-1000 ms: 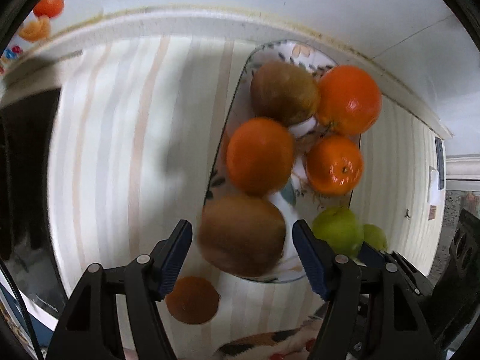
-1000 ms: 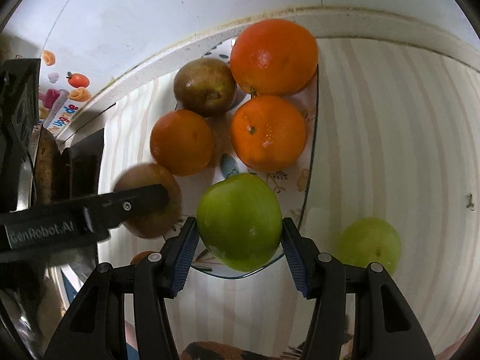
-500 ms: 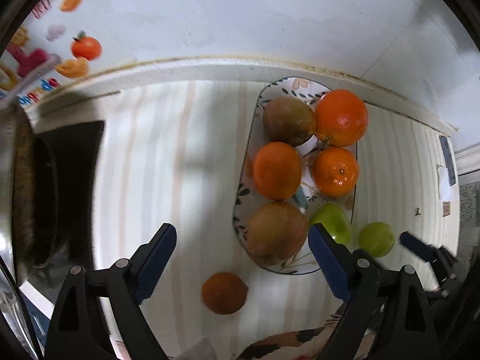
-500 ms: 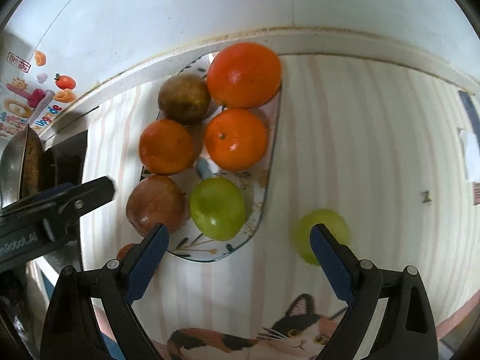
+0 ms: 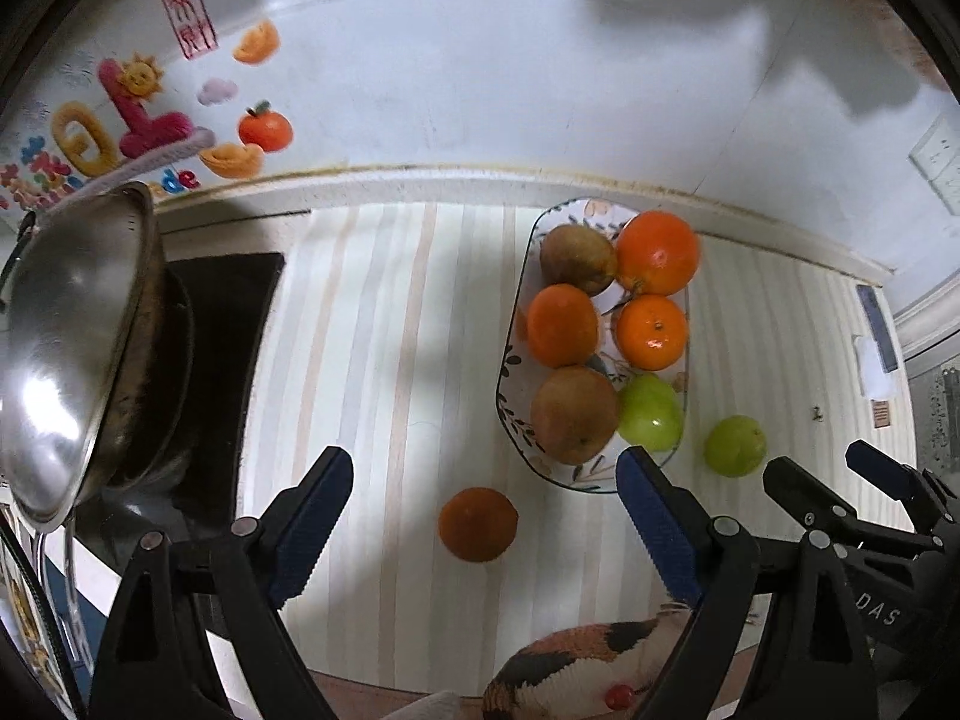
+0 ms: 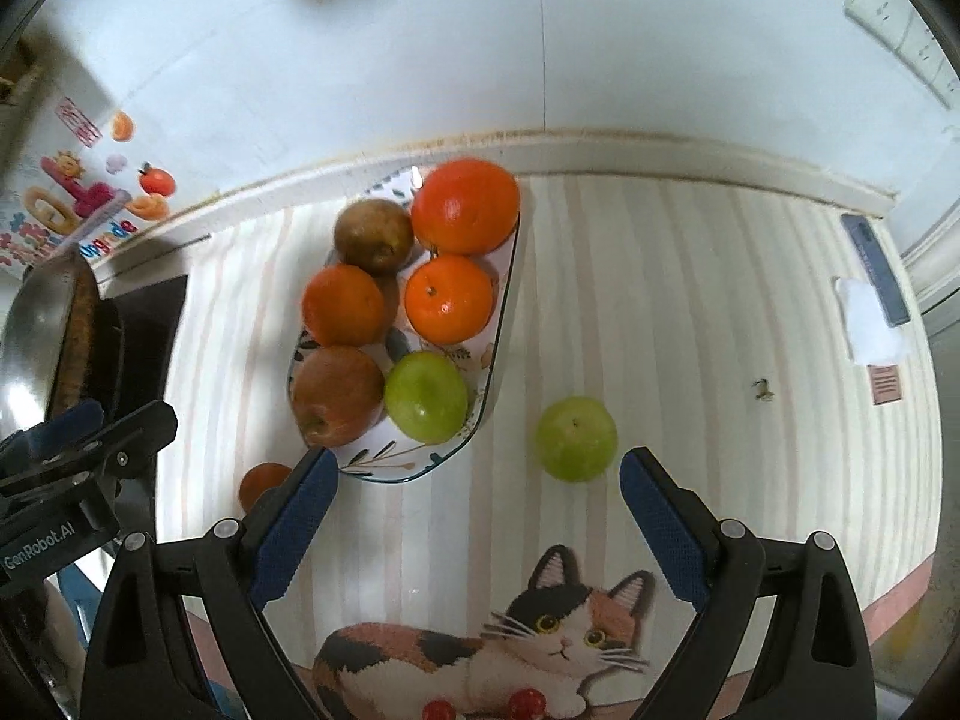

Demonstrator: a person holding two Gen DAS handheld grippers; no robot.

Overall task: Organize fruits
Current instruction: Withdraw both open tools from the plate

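Note:
A floral oval plate [image 5: 510, 360] [image 6: 498, 324] holds three oranges, two brown pears and a green apple [image 5: 651, 414] [image 6: 427, 397]. A loose orange [image 5: 478, 524] [image 6: 264, 483] lies on the striped mat left of the plate. A loose green apple [image 5: 735, 446] [image 6: 576, 439] lies right of the plate. My left gripper [image 5: 483, 531] is open and empty, raised with the loose orange between its jaws in view. My right gripper [image 6: 477, 531] is open and empty, raised near the loose apple.
A steel pan [image 5: 66, 348] sits on a dark stove at the left. A wall with stickers [image 5: 150, 120] runs along the back. A cat picture [image 6: 540, 648] marks the mat's near edge. A white cloth [image 6: 873, 324] lies at the right.
Both grippers opened wide and pulled back and up from the plate. The left one let go of a brown pear and the right one a green apple, both now on the plate.

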